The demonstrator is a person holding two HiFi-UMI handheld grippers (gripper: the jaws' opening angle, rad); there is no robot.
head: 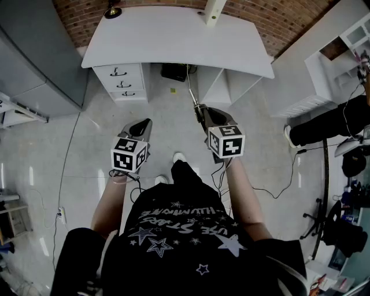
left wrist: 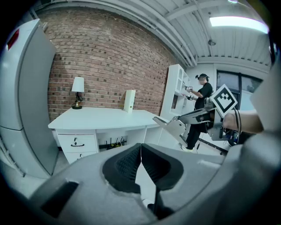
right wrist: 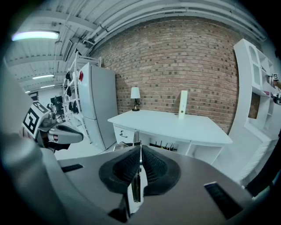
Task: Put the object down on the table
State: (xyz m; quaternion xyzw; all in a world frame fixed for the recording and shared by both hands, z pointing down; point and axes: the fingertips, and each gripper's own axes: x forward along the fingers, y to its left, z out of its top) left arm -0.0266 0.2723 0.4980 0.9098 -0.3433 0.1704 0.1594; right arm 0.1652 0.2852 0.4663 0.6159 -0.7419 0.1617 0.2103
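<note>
A thin metal utensil [head: 199, 108] sticks out forward from my right gripper [head: 202, 114], which is shut on its flat handle [right wrist: 135, 184]. I hold it above the floor, short of the white table [head: 173, 34]. In the right gripper view the handle runs up between the black pads and its far end [right wrist: 136, 134] points at the table [right wrist: 175, 123]. My left gripper [head: 144, 124] hangs level with it on the left. Its jaws are shut with nothing between them [left wrist: 140, 147], and the table [left wrist: 101, 116] lies ahead.
On the table stand a small lamp [head: 111, 10] at the back left and a white upright box [head: 213, 11]. Drawers [head: 122, 84] sit under its left side. A grey fridge [head: 34, 52] stands left, white shelves [head: 341, 52] right, beside a person [head: 329, 124]. Cables cross the floor.
</note>
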